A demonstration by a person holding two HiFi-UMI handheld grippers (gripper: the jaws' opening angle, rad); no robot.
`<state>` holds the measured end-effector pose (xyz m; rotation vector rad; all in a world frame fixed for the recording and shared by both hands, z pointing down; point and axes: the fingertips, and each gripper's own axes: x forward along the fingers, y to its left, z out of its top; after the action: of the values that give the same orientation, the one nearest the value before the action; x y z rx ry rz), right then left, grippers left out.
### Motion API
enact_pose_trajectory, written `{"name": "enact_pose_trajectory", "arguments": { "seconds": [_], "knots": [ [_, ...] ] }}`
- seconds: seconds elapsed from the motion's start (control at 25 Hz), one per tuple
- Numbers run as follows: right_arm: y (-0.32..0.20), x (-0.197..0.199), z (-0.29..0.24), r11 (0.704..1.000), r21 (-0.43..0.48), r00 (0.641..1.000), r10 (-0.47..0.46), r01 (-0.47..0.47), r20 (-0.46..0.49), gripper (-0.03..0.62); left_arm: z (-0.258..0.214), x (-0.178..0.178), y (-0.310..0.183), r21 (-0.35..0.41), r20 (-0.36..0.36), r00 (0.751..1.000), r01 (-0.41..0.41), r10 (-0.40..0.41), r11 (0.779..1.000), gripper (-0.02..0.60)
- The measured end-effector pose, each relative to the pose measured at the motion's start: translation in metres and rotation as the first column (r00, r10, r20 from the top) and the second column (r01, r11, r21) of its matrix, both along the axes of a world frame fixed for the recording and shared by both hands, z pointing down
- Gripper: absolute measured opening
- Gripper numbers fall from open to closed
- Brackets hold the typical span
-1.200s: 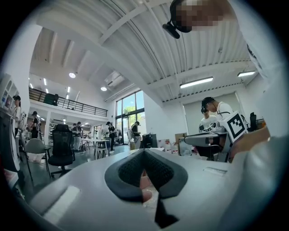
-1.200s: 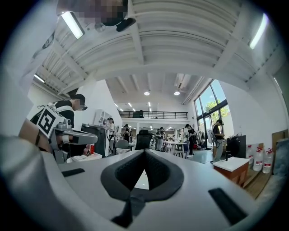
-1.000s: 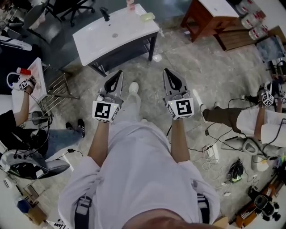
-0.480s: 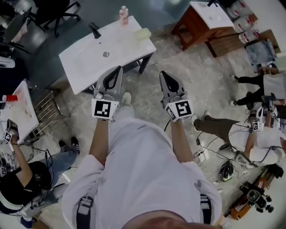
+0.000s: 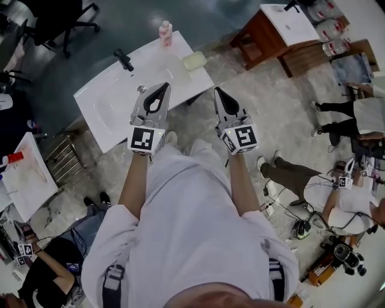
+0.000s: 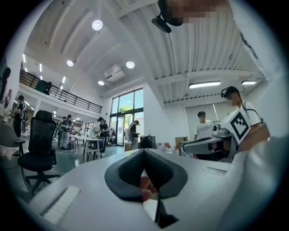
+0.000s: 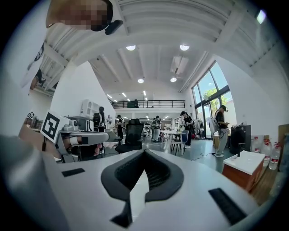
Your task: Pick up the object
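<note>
A white sink counter (image 5: 108,105) stands ahead of me, with a black faucet (image 5: 124,59), a small bottle with a pink cap (image 5: 165,31) and a pale green block (image 5: 194,61) on it. My left gripper (image 5: 163,87) hangs shut over the counter's near edge, close to the drain (image 5: 141,89). Beside the counter's right corner, my right gripper (image 5: 218,91) is also shut. Neither holds anything. The left gripper view shows its tips (image 6: 144,151) meeting, and the right gripper view shows its tips (image 7: 144,151) meeting. Both views look out level across the room, not at the counter.
A brown wooden table (image 5: 264,33) stands at the back right and an office chair (image 5: 54,18) at the back left. A white board (image 5: 24,180) and a metal rack (image 5: 60,159) are at the left. People (image 5: 337,198) sit on the floor at the right among cables.
The sink counter has drawn closer in the head view, from well ahead of the grippers to under their tips. Both grippers stayed shut and side by side.
</note>
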<state>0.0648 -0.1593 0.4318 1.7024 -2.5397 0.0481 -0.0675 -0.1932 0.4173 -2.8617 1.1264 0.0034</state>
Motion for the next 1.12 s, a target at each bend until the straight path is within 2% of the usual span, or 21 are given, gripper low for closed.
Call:
{"name": "enact_pose_trajectory", "arguments": {
  "seconds": [0.32,0.52,0.6,0.64,0.68,0.76,0.88,1.0,1.12],
  "knots": [
    [-0.053,0.039,0.023,0.999,-0.035,1.000,-0.006,0.006,0.008,0.002,0.011,0.018,-0.051,-0.047,-0.019,0.998,0.054,-0.055,0.997,0.000],
    [-0.090,0.062,0.049,0.993,-0.098,0.997,-0.059,0.064,0.059,0.005,0.019,0.032,-0.075,-0.072,-0.014,0.996,0.083,-0.084,0.994,0.000],
    [-0.102,0.067,0.055,0.990,-0.109,0.995,-0.080,0.087,0.065,0.045,0.020,0.035,-0.082,-0.072,0.002,0.995,0.103,-0.103,0.992,0.000],
    [-0.107,0.069,0.058,0.990,-0.108,0.995,-0.088,0.093,0.057,0.066,0.021,0.036,-0.084,-0.073,0.007,0.994,0.112,-0.112,0.991,0.000],
    [-0.112,0.071,0.059,0.990,-0.103,0.995,-0.091,0.095,0.045,0.142,0.022,0.038,-0.086,-0.074,0.010,0.993,0.120,-0.120,0.990,0.000],
    [-0.121,0.074,0.060,0.992,-0.091,0.996,-0.087,0.087,0.008,0.334,0.023,0.041,-0.090,-0.074,0.017,0.991,0.130,-0.129,0.989,0.000],
    [-0.131,0.078,0.060,0.993,-0.087,0.996,-0.084,0.082,-0.022,0.503,0.024,0.046,-0.094,-0.076,0.023,0.990,0.140,-0.139,0.987,0.000],
    [-0.137,0.081,0.066,0.989,-0.116,0.995,-0.095,0.096,0.014,0.560,0.024,0.049,-0.095,-0.078,0.028,0.988,0.152,-0.150,0.985,0.000],
    [-0.146,0.086,0.088,0.973,-0.199,0.993,-0.106,0.115,0.058,0.588,0.026,0.049,-0.092,-0.088,0.035,0.985,0.169,-0.167,0.982,0.000]
  ]
}}
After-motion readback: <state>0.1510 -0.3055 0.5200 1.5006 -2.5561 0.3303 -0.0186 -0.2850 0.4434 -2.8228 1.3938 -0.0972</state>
